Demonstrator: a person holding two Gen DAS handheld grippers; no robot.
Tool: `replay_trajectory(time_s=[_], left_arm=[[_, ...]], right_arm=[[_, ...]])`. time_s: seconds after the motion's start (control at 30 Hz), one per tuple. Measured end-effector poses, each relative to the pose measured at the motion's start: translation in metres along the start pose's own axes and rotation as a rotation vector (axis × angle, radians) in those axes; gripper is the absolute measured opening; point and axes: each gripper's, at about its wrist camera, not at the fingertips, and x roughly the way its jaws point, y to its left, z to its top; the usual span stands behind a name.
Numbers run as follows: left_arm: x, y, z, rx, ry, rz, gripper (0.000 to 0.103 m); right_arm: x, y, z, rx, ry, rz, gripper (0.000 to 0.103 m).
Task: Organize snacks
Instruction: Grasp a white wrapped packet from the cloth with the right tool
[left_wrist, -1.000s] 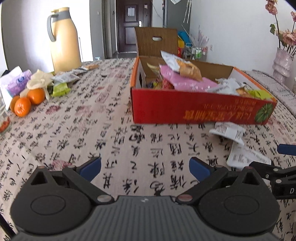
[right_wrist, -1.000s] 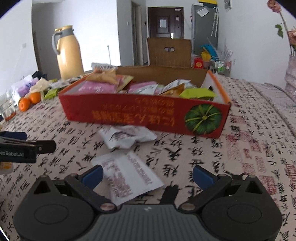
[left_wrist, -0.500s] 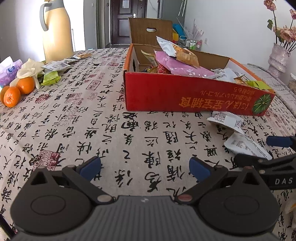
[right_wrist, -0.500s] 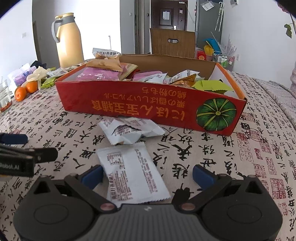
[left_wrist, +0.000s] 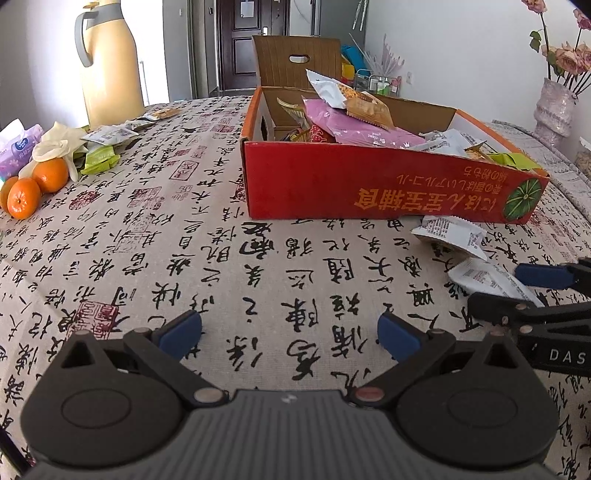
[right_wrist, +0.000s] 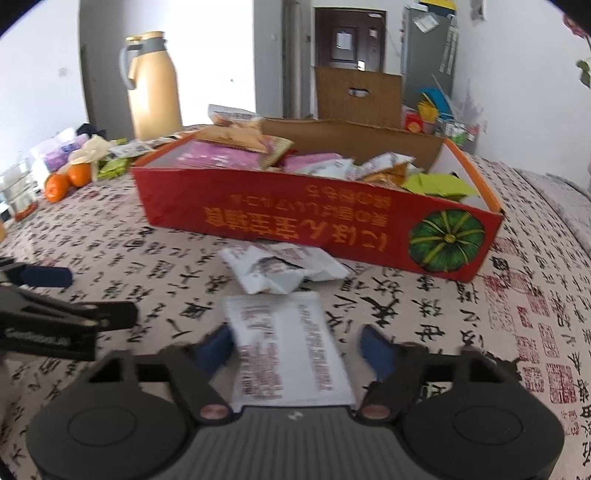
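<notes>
Far off to the left of the left hand-held gripper sit two oranges and a heap of small packets in front of a tall yellow thermos. That gripper hovers low over the calligraphy-print tabletop, its blue-tipped fingers spread wide apart with nothing between them. Ahead of it and a little to the right stands the red cardboard box, open on top and piled with snack bags. Further right, the right hand-held gripper is down at the cloth, jaws parted on either side of a flat white snack packet; the left pad is at the packet's edge, the right pad stands just clear of it. Just beyond its fingertips lies a second, crumpled white packet, resting close against the front wall of the box.
</notes>
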Motion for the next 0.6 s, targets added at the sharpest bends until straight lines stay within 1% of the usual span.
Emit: replay_trajectory(time_s=[0.03,0.07,0.17,0.27,0.37,0.6], left_arm=[[0.000,0.000,0.000,0.000,0.000,0.000,0.103],[0.000,0.000,0.000,0.000,0.000,0.000,0.103],[0.000,0.000,0.000,0.000,0.001,0.002,0.103],[-0.001,0.000,0.000,-0.003,0.004,0.011,0.103],[-0.001,-0.004,0.000,0.019,0.012,0.018,0.103],[-0.007,-0.011,0.008,0.028,0.009,0.020,0.103]], right_arm=[[-0.002,0.002,0.000,-0.007,-0.003,0.006,0.051],[-0.003,0.003,0.000,-0.013,-0.003,0.007,0.048],[-0.006,0.006,-0.002,-0.021,-0.016,0.006,0.045],[-0.011,0.005,-0.005,-0.016,-0.029,0.005,0.043],[-0.016,0.003,-0.008,-0.018,-0.038,0.005,0.042],[-0.031,-0.019,-0.015,0.026,-0.075,-0.037,0.042]])
